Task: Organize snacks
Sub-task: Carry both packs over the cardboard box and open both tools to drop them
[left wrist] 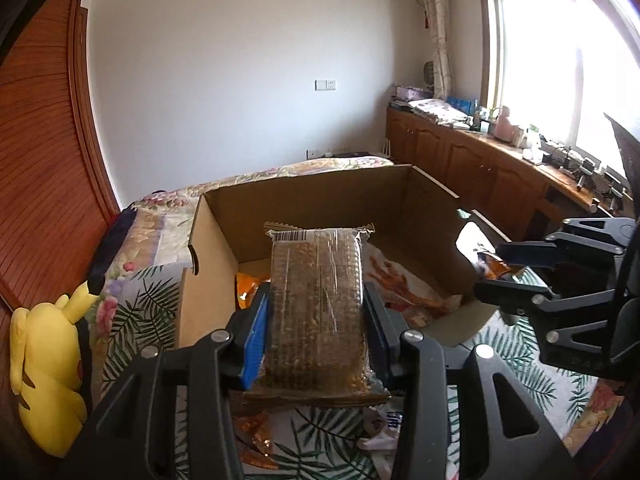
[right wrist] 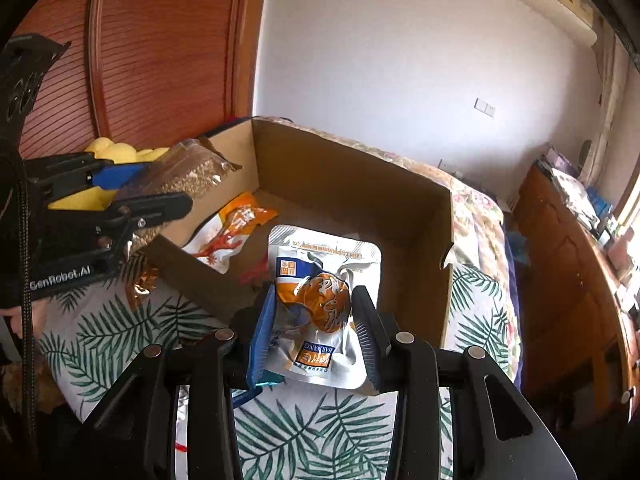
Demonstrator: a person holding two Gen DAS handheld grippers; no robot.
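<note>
My left gripper (left wrist: 316, 312) is shut on a clear packet of brown grain bar (left wrist: 318, 304), held over the near edge of an open cardboard box (left wrist: 304, 196). The same packet (right wrist: 192, 176) and left gripper (right wrist: 140, 184) show at the left of the right wrist view. My right gripper (right wrist: 314, 320) is shut on a silver pouch with an orange egg picture (right wrist: 324, 280), above the box's near wall (right wrist: 192, 276). An orange-and-white snack bag (right wrist: 232, 232) lies inside the box. In the left wrist view, my right gripper (left wrist: 508, 272) holds its pouch (left wrist: 476, 244) at the box's right side.
The box stands on a bed with a leaf-print cover (right wrist: 312, 432). Loose snack wrappers (left wrist: 256, 436) lie on the cover in front of the box. A yellow plush toy (left wrist: 44, 360) sits at the left by a wooden wardrobe (left wrist: 44, 140). Wooden cabinets (left wrist: 480, 164) line the window wall.
</note>
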